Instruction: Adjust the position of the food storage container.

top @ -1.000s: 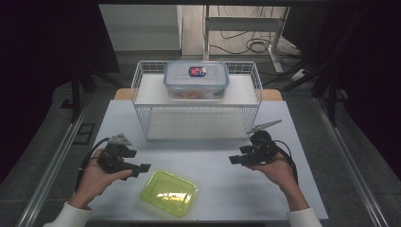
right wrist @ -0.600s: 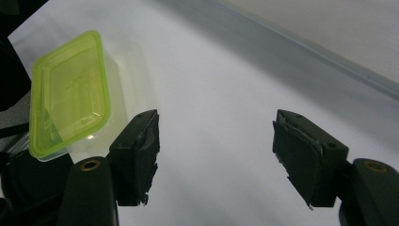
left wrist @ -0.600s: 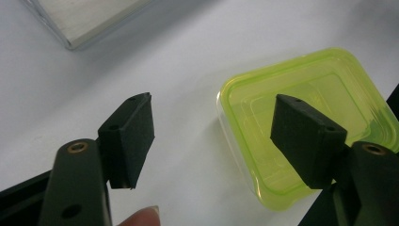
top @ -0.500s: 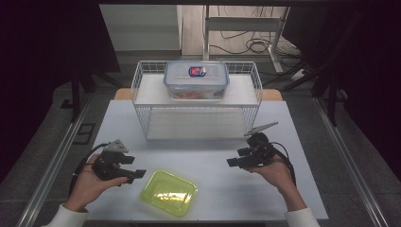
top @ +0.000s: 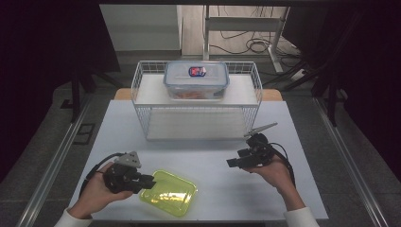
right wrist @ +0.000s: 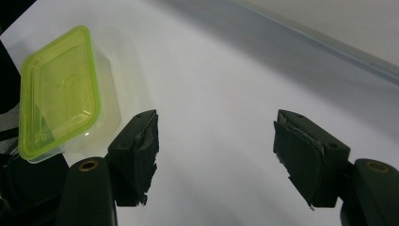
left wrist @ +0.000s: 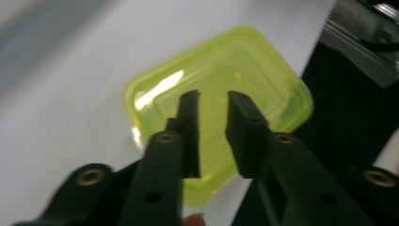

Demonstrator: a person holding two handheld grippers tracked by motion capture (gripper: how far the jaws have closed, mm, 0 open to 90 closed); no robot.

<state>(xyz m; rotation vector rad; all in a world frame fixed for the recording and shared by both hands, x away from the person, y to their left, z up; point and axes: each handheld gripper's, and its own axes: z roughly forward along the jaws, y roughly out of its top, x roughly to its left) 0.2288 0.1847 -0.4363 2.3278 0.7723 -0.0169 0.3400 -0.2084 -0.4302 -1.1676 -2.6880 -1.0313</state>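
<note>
While the white counter (top: 302,198) is carrying everything in this scene, a white wire basket (top: 142,80) is standing at its far side, well apart from both hands. Inside the basket a clear lidded food box (top: 196,79) with a red and blue label is resting, with something orange showing faintly through its wall.

Nearer the person, a clear container with a yellow-green lid (top: 169,194) is sitting on the counter near the front edge, lid on, probably set there so it is within easy reach of the left hand.

The left hand-held gripper (top: 147,182) is lying low and level, its tips at the container's left edge. In the left gripper view its jaws have just been closing and are standing narrowly apart over the lid (left wrist: 221,75); whether they are pinching the rim is hard to tell, and they seem not yet clamped on anything.

The right hand-held gripper (top: 234,162) is waiting to the right, well apart from the container, jaws spread wide and holding nothing, pointing leftward across bare counter. Nothing is standing between it and the container; the basket is lying behind both.
</note>
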